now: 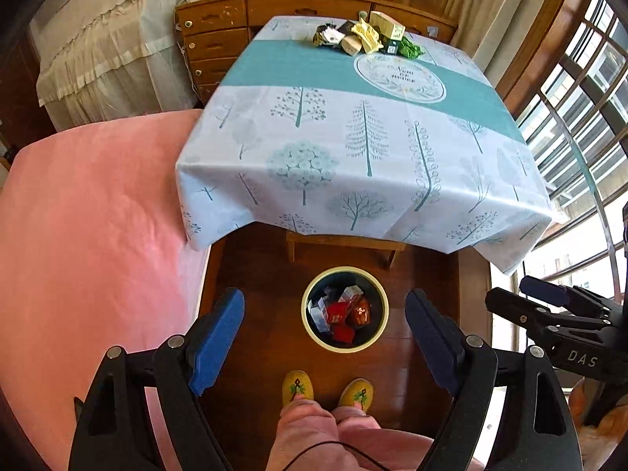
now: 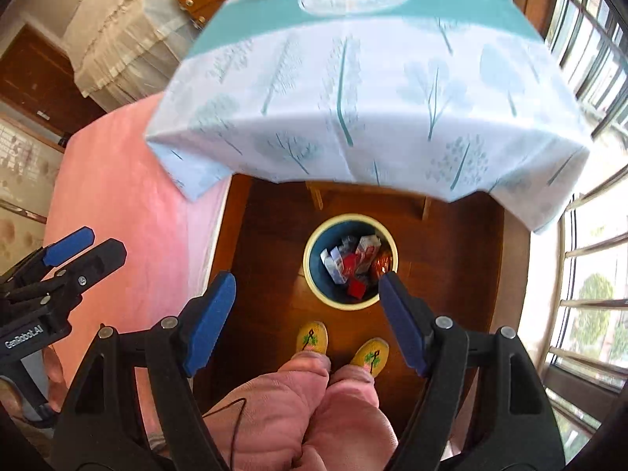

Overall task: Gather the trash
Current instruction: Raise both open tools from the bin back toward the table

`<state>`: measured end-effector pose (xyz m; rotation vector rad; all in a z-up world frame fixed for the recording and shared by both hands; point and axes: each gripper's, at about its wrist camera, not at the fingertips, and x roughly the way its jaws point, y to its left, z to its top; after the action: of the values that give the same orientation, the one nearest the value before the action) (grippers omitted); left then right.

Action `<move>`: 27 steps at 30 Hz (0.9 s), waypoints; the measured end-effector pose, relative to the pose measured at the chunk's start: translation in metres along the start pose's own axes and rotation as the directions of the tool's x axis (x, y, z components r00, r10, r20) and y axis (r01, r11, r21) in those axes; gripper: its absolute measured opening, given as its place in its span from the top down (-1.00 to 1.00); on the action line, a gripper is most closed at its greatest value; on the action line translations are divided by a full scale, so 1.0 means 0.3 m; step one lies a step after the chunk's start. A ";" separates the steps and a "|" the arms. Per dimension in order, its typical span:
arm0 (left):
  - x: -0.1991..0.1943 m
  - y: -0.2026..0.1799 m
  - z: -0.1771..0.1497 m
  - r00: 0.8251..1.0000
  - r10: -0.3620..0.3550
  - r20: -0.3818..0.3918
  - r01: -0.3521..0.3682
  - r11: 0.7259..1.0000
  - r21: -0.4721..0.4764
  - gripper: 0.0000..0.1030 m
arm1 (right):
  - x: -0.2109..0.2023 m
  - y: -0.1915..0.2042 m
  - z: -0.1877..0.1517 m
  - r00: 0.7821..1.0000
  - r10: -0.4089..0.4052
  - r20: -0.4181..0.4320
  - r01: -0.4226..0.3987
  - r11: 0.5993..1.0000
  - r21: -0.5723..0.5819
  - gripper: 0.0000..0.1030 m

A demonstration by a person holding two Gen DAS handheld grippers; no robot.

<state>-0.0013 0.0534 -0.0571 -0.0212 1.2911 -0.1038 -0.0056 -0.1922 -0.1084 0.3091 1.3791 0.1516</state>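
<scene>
above the trash bin point(image 1: 345, 347), left gripper point(image 1: 325, 329) and right gripper point(image 2: 307, 306) gape wide, empty.

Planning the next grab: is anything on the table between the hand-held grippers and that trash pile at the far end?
Nothing visible. The tablecloth lies bare between its near edge and the trash pile.
</scene>
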 end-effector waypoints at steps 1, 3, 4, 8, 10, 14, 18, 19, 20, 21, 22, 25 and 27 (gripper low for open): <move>-0.028 0.000 0.008 1.000 0.000 0.011 0.000 1.000 -0.015 -0.66 | -0.042 0.004 0.012 1.000 0.002 0.020 -0.002 1.000 -0.009 -0.43; -0.081 0.001 0.026 1.000 -0.004 0.031 0.005 0.999 -0.041 -0.66 | -0.118 0.003 0.038 0.998 0.009 0.061 -0.008 1.000 -0.020 -0.43; -0.108 -0.003 0.035 0.999 0.001 0.043 0.001 0.999 -0.045 -0.66 | -0.162 0.005 0.056 0.996 0.009 0.083 -0.007 1.000 -0.026 -0.43; -0.208 -0.025 0.080 0.994 0.036 0.106 -0.032 0.999 -0.037 -0.66 | -0.311 0.015 0.117 0.984 0.018 0.177 -0.008 0.998 -0.056 -0.43; -0.246 -0.029 0.105 0.990 0.046 0.130 -0.041 0.998 -0.038 -0.66 | -0.369 0.014 0.143 0.977 0.026 0.214 -0.011 0.997 -0.072 -0.43; -0.284 -0.030 0.160 0.989 0.038 0.146 -0.032 0.998 -0.045 -0.66 | -0.455 0.016 0.199 0.964 0.037 0.265 -0.012 0.996 -0.093 -0.42; -0.283 -0.033 0.231 0.989 0.022 0.147 -0.016 0.999 -0.045 -0.66 | -0.487 0.029 0.251 0.954 0.040 0.296 -0.014 0.996 -0.091 -0.38; -0.278 -0.034 0.253 0.988 0.017 0.151 -0.011 0.999 -0.038 -0.66 | -0.492 0.031 0.268 0.952 0.037 0.304 -0.009 0.996 -0.093 -0.32; -0.278 -0.035 0.275 0.988 0.012 0.156 -0.008 1.000 -0.030 -0.66 | -0.491 0.035 0.287 0.950 0.031 0.311 -0.001 0.995 -0.096 -0.29; -0.269 -0.038 0.295 0.987 0.008 0.159 -0.005 1.000 -0.021 -0.66 | -0.492 0.038 0.307 0.948 0.029 0.316 0.003 0.995 -0.099 -0.29; -0.259 -0.038 0.321 0.987 0.003 0.161 -0.001 1.000 -0.008 -0.66 | -0.489 0.041 0.328 0.947 0.025 0.319 0.006 0.995 -0.097 -0.29; -0.222 -0.029 0.412 0.986 -0.012 0.169 0.006 0.999 0.032 -0.66 | -0.468 0.051 0.403 0.944 0.004 0.331 0.025 0.996 -0.084 -0.29; -0.184 -0.015 0.484 0.986 -0.025 0.162 0.015 0.998 0.066 -0.66 | -0.437 0.052 0.461 0.942 -0.014 0.336 0.040 0.997 -0.072 -0.28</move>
<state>0.1227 0.0477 0.0362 0.0130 1.1239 -0.1581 0.1061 -0.2324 0.0414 0.2375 1.0359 0.1233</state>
